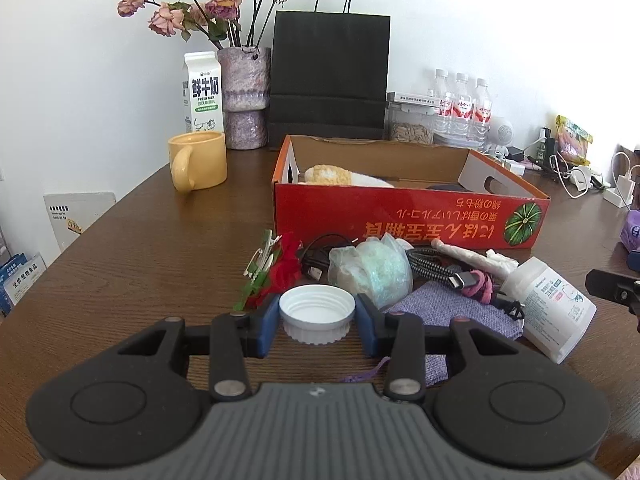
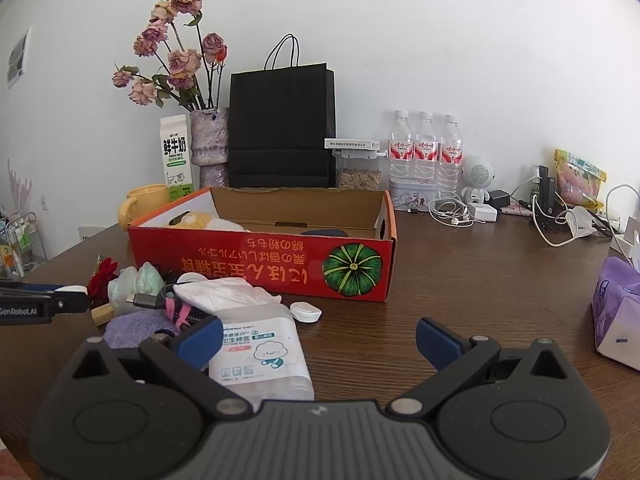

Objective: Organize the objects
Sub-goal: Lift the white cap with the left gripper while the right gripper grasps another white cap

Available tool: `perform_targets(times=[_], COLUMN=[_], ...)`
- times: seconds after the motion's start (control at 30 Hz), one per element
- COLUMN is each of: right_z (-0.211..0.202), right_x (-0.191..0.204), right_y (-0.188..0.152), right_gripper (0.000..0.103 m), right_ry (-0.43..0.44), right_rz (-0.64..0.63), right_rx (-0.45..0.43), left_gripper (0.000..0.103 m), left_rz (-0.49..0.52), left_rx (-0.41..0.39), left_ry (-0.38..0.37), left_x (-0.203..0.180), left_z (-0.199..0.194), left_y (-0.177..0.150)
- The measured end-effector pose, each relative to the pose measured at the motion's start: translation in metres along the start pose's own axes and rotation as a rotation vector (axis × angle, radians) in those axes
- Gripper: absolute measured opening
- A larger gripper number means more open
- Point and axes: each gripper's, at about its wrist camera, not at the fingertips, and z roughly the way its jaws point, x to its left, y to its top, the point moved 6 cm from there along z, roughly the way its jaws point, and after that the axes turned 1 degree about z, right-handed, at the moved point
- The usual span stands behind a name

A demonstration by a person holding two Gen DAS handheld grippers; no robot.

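My left gripper (image 1: 317, 322) is shut on a white ribbed bottle cap (image 1: 317, 312), holding it just above the wooden table in front of a pile of small things: a red fabric flower (image 1: 282, 272), a bagged green sponge (image 1: 372, 270), braided cables (image 1: 436, 268), a purple pouch (image 1: 452, 312) and a pack of cotton swabs (image 1: 554, 308). Behind the pile stands an open red cardboard box (image 1: 400, 220) holding a plush toy (image 1: 336, 176). My right gripper (image 2: 320, 340) is open and empty over the table, its left finger above the swab pack (image 2: 260, 354). A small white case (image 2: 306, 312) lies by the box (image 2: 280, 268).
A yellow mug (image 1: 198, 160), milk carton (image 1: 202, 92), vase of dried roses (image 1: 244, 96), black paper bag (image 1: 330, 80) and water bottles (image 1: 462, 108) line the back wall. Chargers and cables (image 2: 560, 216) crowd the right rear. A purple tissue pack (image 2: 618, 308) lies at right.
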Motion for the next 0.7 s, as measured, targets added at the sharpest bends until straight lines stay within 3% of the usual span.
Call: perform_targets(times=[0.37,0.7], right_z=[0.017,0.064], right_x=[-0.006,-0.017], right_y=[0.026,0.054], right_gripper=[0.103,0.086], right_ry=[0.03,0.1], right_rz=[-0.011,0.064], right_rx=[0.07,0.216], left_gripper=[0.041,0.041], left_rz=[0.042,0.034], left_rx=[-0.036,-0.045], left_ry=[-0.017,-0.023], left_x=[-0.006,-0.008], left_z=[-0.002,0.003], left_y=[0.024,0.043])
